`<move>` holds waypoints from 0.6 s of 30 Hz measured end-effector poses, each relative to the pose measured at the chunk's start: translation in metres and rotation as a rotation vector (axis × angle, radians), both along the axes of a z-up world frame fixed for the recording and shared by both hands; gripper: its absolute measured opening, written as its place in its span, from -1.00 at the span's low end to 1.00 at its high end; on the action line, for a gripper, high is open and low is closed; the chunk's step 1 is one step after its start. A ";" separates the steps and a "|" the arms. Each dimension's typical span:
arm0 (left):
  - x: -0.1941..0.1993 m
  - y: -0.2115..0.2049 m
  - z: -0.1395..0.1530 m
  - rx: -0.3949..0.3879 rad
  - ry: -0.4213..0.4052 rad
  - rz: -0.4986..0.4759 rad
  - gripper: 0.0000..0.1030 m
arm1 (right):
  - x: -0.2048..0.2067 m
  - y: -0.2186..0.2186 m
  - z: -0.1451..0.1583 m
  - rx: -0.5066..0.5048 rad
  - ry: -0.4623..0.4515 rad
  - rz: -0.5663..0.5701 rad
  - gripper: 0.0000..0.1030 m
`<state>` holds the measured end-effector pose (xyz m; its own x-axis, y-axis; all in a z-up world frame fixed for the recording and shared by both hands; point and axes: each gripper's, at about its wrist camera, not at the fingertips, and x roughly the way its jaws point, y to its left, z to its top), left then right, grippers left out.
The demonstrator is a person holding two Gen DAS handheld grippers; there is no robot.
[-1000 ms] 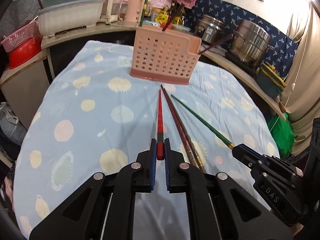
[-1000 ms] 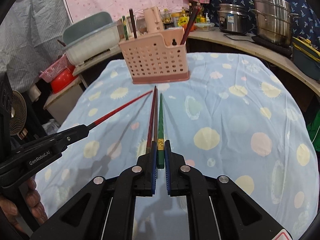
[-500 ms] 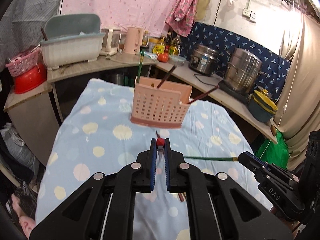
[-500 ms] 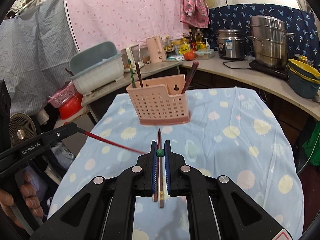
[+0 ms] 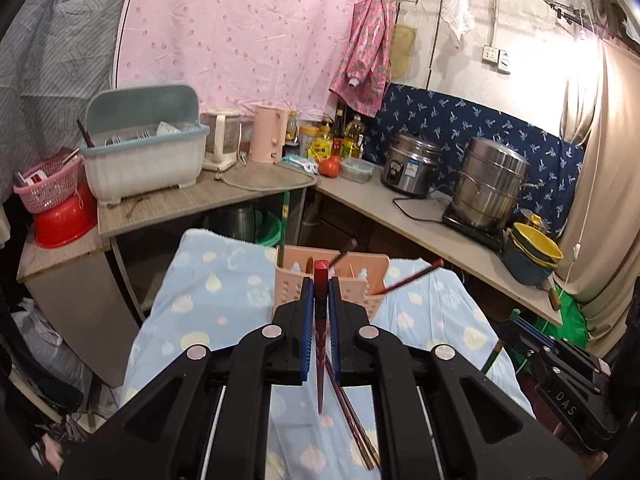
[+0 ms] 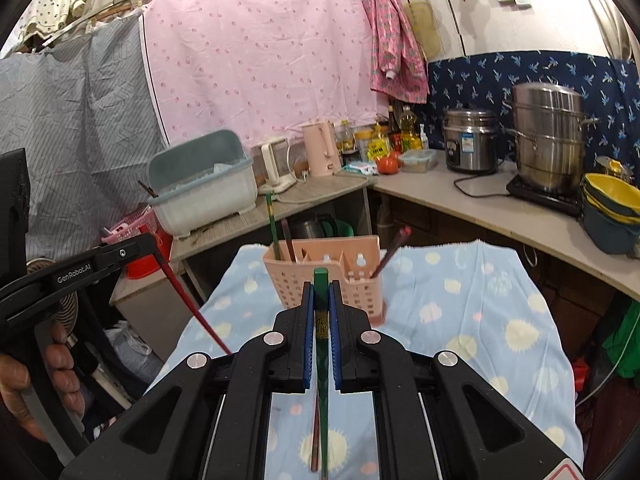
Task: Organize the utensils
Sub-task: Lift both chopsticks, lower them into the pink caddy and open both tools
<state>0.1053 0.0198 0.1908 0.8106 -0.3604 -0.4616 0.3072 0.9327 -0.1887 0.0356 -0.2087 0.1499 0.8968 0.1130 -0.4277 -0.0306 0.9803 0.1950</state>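
The left gripper [image 5: 320, 300] was clenched on a red chopstick [image 5: 320, 344], whose thin end hung down toward the blue spotted tablecloth [image 5: 216, 312]; the right gripper [image 6: 321, 304] was likewise clamped on a green chopstick [image 6: 322, 360]. Below them a dark brown pair of chopsticks [image 5: 352, 420] lay on the cloth. Beyond stood the pink utensil basket [image 6: 332, 280], with a few chopsticks upright in its compartments.

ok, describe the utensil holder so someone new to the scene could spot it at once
Find the table under the blue spotted cloth. At its far end, nearest the kitchen counter, stands the pink utensil basket, upright. It is the only perforated pink box on the cloth, with a green chopstick and dark ones sticking out.
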 end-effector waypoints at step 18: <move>0.113 -0.012 0.087 0.006 -0.192 0.076 -0.87 | 0.141 -0.017 0.084 -0.053 -0.175 -0.053 -0.85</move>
<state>0.2186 0.0077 0.2777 0.9088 -0.2923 -0.2978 0.2653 0.9556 -0.1283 0.1764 -0.2260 0.2344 0.9621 0.0450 -0.2688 -0.0075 0.9903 0.1390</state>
